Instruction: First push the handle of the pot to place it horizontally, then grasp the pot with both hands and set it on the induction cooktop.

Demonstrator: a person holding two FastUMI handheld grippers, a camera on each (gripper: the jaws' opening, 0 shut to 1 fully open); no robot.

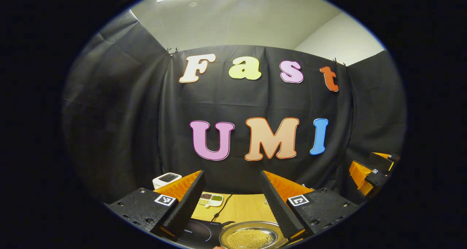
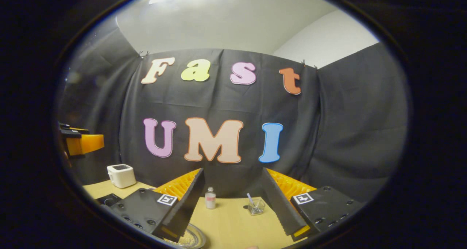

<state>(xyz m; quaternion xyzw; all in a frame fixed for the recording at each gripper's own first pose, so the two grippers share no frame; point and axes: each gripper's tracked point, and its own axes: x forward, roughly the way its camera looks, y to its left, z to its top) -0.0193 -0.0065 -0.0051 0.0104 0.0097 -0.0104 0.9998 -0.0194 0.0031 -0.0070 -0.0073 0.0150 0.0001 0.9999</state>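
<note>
- A round, shiny metal pot (image 1: 251,236) is seen low in the left gripper view, on the wooden table; its inside is covered with small yellowish grains.
- Its rim (image 2: 193,238) is glimpsed at the bottom of the right gripper view.
- A dark induction cooktop (image 1: 199,234) with a pale ring marking is seen just left of the pot, flat on the table.
</note>
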